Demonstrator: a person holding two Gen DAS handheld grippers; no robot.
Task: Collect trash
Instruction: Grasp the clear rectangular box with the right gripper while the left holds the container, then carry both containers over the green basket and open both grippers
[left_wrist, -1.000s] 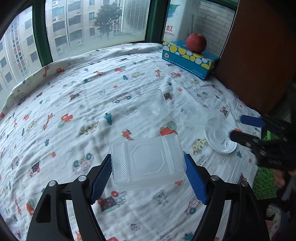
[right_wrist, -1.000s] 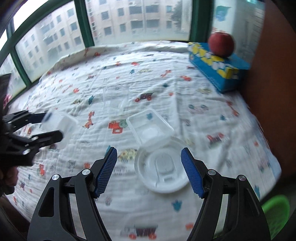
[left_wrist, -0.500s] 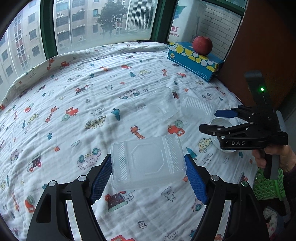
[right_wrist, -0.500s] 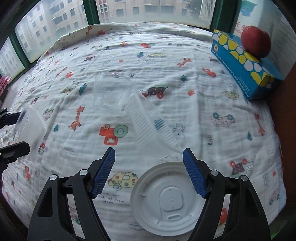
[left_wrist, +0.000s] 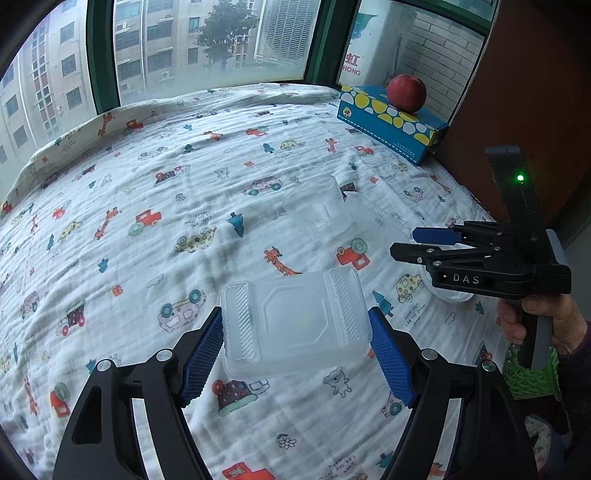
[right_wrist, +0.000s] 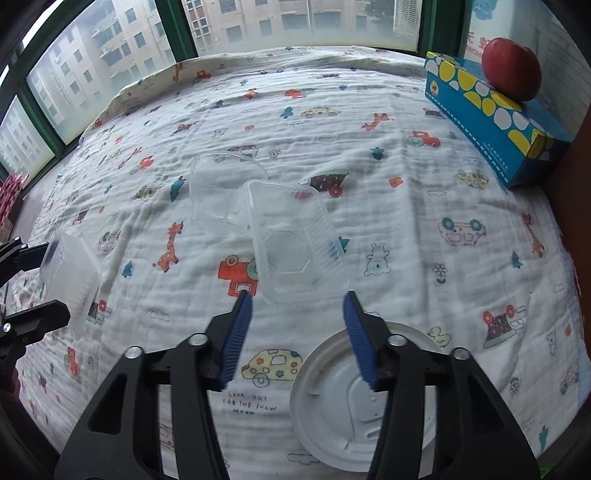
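My left gripper (left_wrist: 295, 314) is shut on a cloudy plastic food box (left_wrist: 291, 325), held just above the printed cloth; the same box (right_wrist: 70, 273) shows at the left edge of the right wrist view. My right gripper (right_wrist: 296, 295) hangs low over the cloth with its jaws closing. The near end of a clear plastic tray (right_wrist: 295, 243) lies just between its fingertips, and the pads are not seen pressing on it. A white round lid (right_wrist: 354, 406) lies under its right finger. A second clear container (right_wrist: 221, 188) sits behind the tray.
A blue tissue box (right_wrist: 491, 114) with a red apple (right_wrist: 511, 74) on it stands at the far right by a brown panel (left_wrist: 535, 92). A green mesh basket (left_wrist: 528, 376) sits beyond the cloth's right edge. Windows line the far side.
The right gripper moved forward and down past the white lid to the clear tray, and its jaws narrowed. The left gripper kept still with the box.
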